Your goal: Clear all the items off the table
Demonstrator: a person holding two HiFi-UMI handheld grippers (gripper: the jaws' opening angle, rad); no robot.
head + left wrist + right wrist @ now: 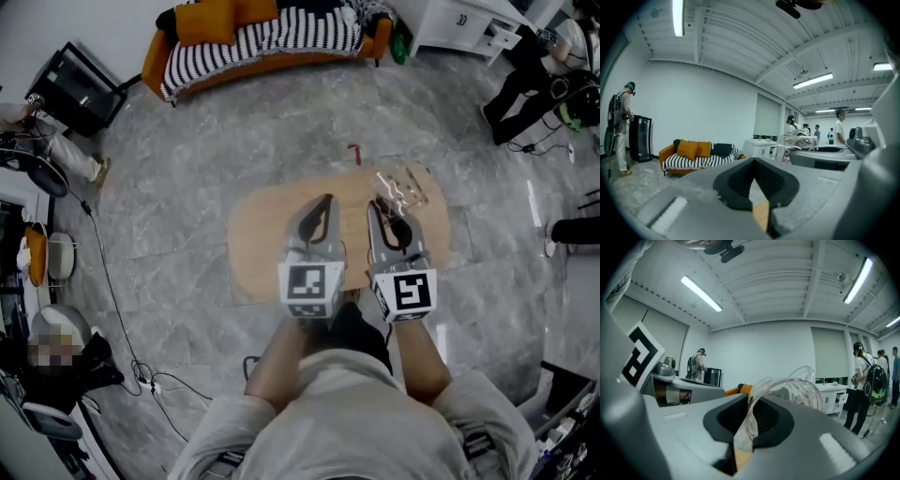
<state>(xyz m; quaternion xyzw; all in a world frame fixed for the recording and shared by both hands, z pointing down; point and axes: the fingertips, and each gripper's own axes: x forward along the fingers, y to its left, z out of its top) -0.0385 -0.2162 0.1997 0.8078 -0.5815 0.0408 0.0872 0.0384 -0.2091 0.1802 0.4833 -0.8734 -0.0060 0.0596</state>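
Note:
A small oval wooden table (258, 239) stands on the grey floor below me, and both grippers hover over it. My right gripper (386, 214) is shut on the wall of a clear glass cup (400, 190). In the right gripper view the cup's rim (794, 389) rises from between the closed jaws of that gripper (749, 416). My left gripper (323, 204) is to the left of it, shut with nothing between its pads (753, 180). Only a sliver of the tabletop (761, 214) shows through its jaws.
A small red thing (354, 152) lies on the floor just beyond the table. An orange sofa with a striped cover (258, 36) stands at the far wall, and a white cabinet (464, 23) is at the back right. Cables (141, 370) trail at the left. People stand around the room's edges.

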